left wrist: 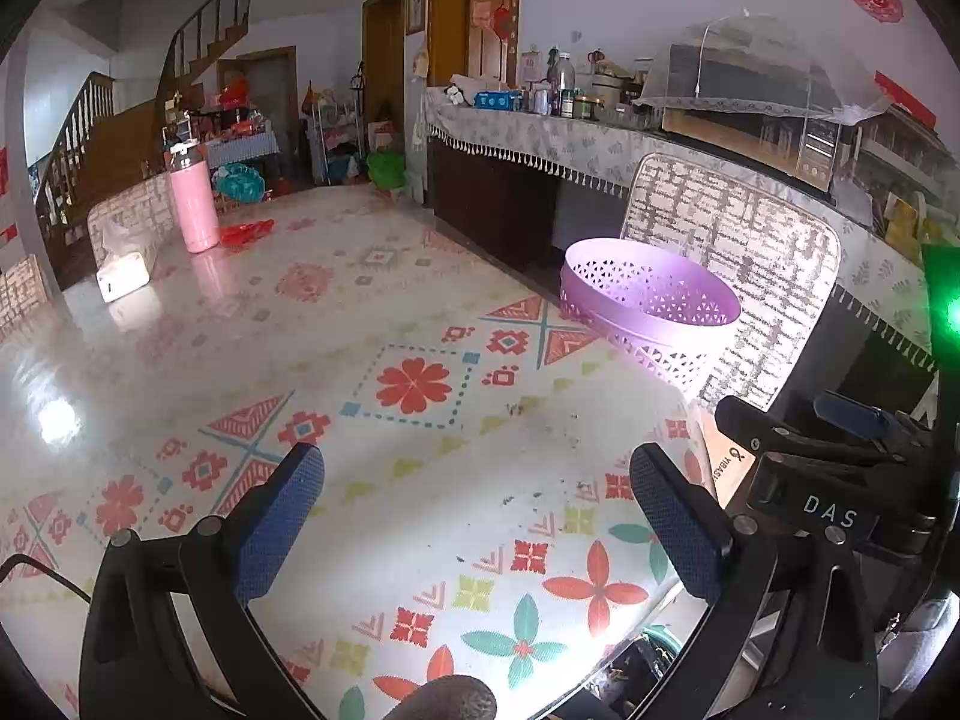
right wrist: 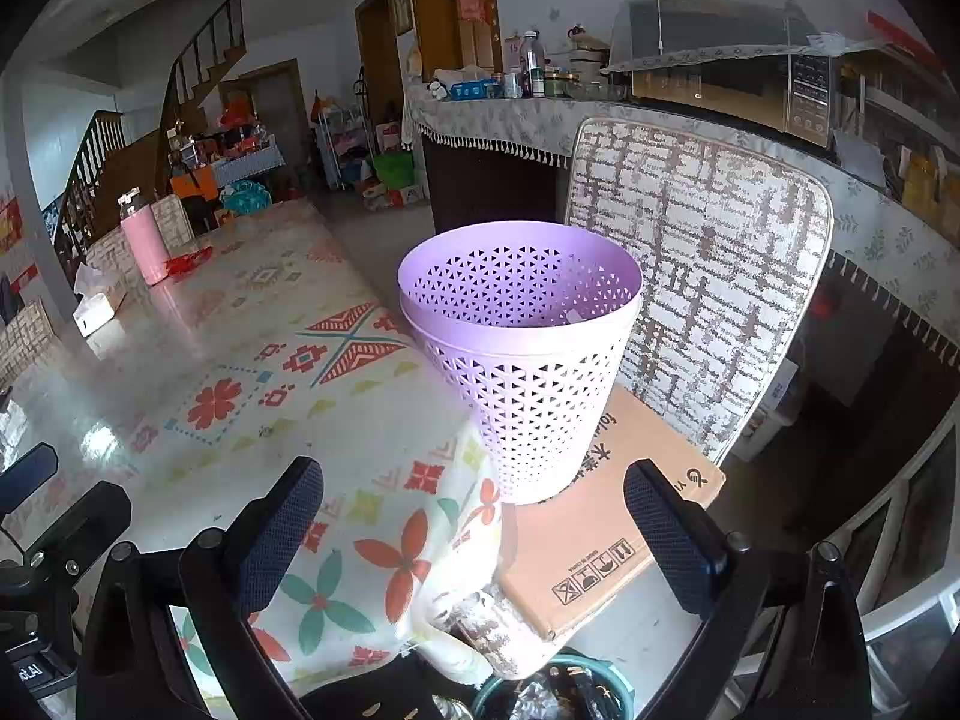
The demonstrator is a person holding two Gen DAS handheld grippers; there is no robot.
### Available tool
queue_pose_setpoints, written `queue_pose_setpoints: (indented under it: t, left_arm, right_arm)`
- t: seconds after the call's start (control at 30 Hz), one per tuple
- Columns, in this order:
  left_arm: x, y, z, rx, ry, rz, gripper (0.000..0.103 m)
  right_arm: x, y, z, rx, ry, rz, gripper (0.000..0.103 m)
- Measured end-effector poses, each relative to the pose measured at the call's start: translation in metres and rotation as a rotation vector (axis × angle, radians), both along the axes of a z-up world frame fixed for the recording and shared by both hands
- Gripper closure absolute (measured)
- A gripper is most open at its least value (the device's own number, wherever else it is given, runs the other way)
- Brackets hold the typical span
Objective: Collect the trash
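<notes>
A purple perforated waste basket (right wrist: 528,354) stands on a cardboard box (right wrist: 606,516) on a chair beside the table; it also shows in the left wrist view (left wrist: 648,306). A small pale scrap lies inside it. A red wrapper (left wrist: 246,233) lies on the table (left wrist: 420,480) by a pink bottle (left wrist: 193,204); the wrapper also shows in the right wrist view (right wrist: 189,261). My left gripper (left wrist: 474,510) is open and empty above the patterned tablecloth. My right gripper (right wrist: 474,516) is open and empty at the table's corner, short of the basket.
A white tissue box (left wrist: 123,273) sits at the table's far left. A patterned chair back (right wrist: 702,276) rises behind the basket. A teal bin with dark contents (right wrist: 558,690) sits below the table's edge. A cluttered counter (left wrist: 540,132) runs along the right wall.
</notes>
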State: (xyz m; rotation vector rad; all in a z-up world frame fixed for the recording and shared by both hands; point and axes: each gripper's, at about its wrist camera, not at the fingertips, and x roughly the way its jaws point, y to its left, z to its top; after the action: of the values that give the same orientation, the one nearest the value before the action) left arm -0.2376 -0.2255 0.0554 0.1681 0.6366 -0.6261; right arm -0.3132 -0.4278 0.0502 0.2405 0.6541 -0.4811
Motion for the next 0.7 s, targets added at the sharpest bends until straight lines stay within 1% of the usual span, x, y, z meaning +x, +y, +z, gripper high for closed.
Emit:
queue_pose_setpoints:
  t: [0.3, 0.7]
  left_arm:
    - [0.0, 0.001, -0.005, 0.003, 0.018, -0.01, 0.002]
    - [0.004, 0.0, -0.011, 0.01, 0.04, -0.008, 0.002]
  right_arm:
    - [-0.001, 0.004, -0.002, -0.001, 0.0, 0.003, 0.001]
    - [-0.002, 0.002, -0.009, 0.006, 0.022, -0.01, 0.001]
